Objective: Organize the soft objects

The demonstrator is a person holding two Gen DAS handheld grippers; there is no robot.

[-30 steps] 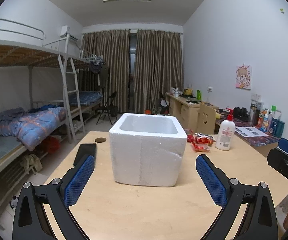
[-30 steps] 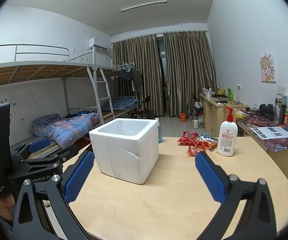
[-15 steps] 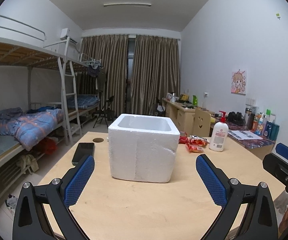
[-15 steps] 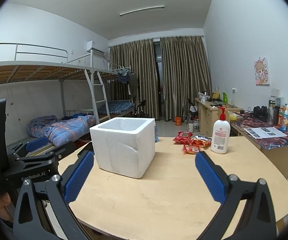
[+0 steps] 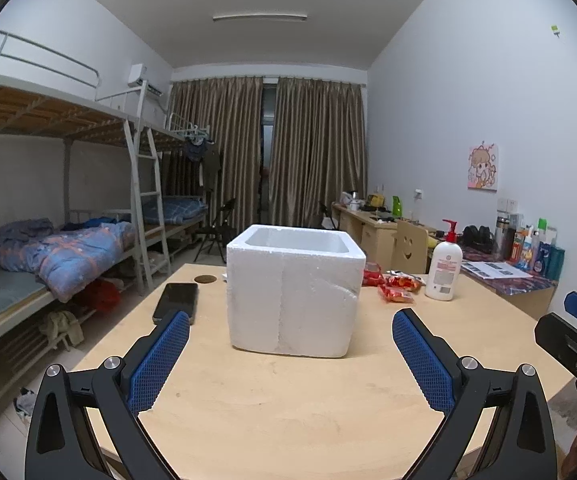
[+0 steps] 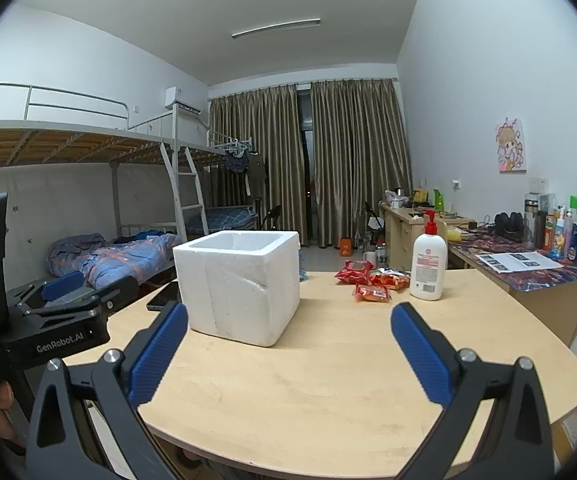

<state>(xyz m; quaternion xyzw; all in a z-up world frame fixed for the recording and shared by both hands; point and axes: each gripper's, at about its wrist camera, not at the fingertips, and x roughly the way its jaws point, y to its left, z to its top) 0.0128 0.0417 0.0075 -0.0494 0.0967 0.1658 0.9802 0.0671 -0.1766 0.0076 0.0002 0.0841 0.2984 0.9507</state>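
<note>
1. The left tongs (image 5: 290,334) stand wide apart above the near edge of the wooden bench (image 5: 288,400), with nothing between the blue pads (image 5: 156,364).
2. The right tongs (image 6: 288,330) are likewise spread wide and empty, held over the near edge of the bench (image 6: 328,380); their body shows at the right edge of the left wrist view, and the left unit's black body sits at the left edge of the right wrist view.
3. A white foam box (image 5: 294,290) stands upright on the bench ahead of both tongs, its top open; its inside cannot be seen from either view. In the right wrist view the foam box (image 6: 240,284) lies left of centre.
4. Three red snack packets (image 6: 370,278) lie in a loose cluster on the bench, to the right of and beyond the box, apart from it. In the left wrist view the packets (image 5: 394,286) are partly hidden by the box's right corner.
5. A white pump bottle (image 6: 428,264) with a red pump stands upright just right of the packets; it also appears at (image 5: 444,266).
6. A dark phone (image 5: 176,302) lies flat on the bench left of the box, near the left edge.
7. Behind the bench are a bunk bed (image 5: 60,248) with a blue quilt, brown curtains (image 5: 268,152), and a cluttered side desk (image 6: 528,264) along the right wall.
</note>
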